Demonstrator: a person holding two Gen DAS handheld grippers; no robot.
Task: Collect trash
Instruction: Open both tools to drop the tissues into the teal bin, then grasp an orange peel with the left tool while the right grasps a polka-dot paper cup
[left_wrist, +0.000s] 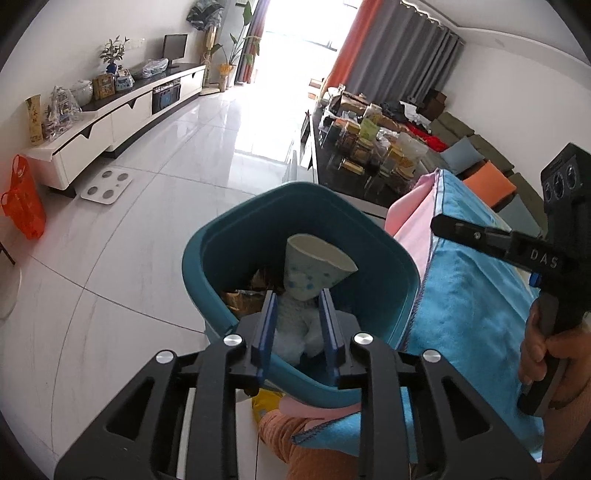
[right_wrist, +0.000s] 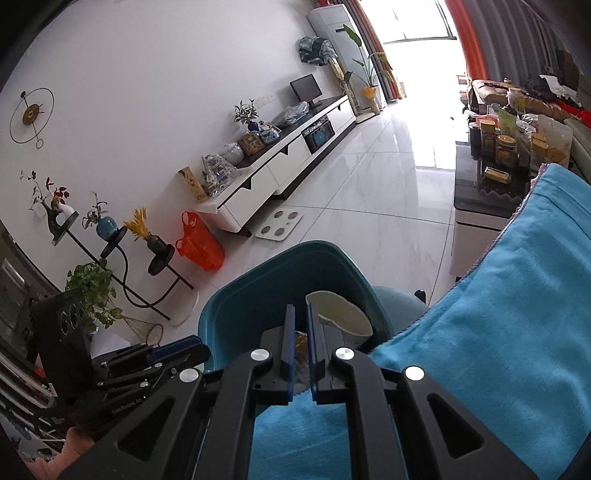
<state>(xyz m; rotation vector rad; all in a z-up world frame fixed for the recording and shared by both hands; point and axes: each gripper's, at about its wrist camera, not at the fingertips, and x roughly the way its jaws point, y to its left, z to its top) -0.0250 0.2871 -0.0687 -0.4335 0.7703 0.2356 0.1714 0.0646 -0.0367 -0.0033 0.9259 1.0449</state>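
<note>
A teal trash bin (left_wrist: 388, 266) stands on the floor beside a blue-covered table. Inside it lie a crushed white paper cup with blue dots (left_wrist: 314, 269), crumpled white tissue (left_wrist: 295, 325) and brown wrappers (left_wrist: 243, 295). My left gripper (left_wrist: 297, 314) hovers over the bin's near rim, its jaws apart with the tissue and cup seen between them; nothing looks gripped. My right gripper (right_wrist: 300, 328) is over the table edge next to the bin (right_wrist: 258, 295), jaws nearly together with a narrow gap and nothing in them. The cup (right_wrist: 343, 317) shows just past its fingertips.
A blue cloth (right_wrist: 498, 332) over a pink one (left_wrist: 413, 229) covers the table at right. A cluttered dark coffee table (left_wrist: 369, 155) stands beyond. A white TV cabinet (left_wrist: 110, 122), a scale (left_wrist: 107, 184) and an orange bag (left_wrist: 22, 199) line the left wall. Plant stands (right_wrist: 110, 240) are at left.
</note>
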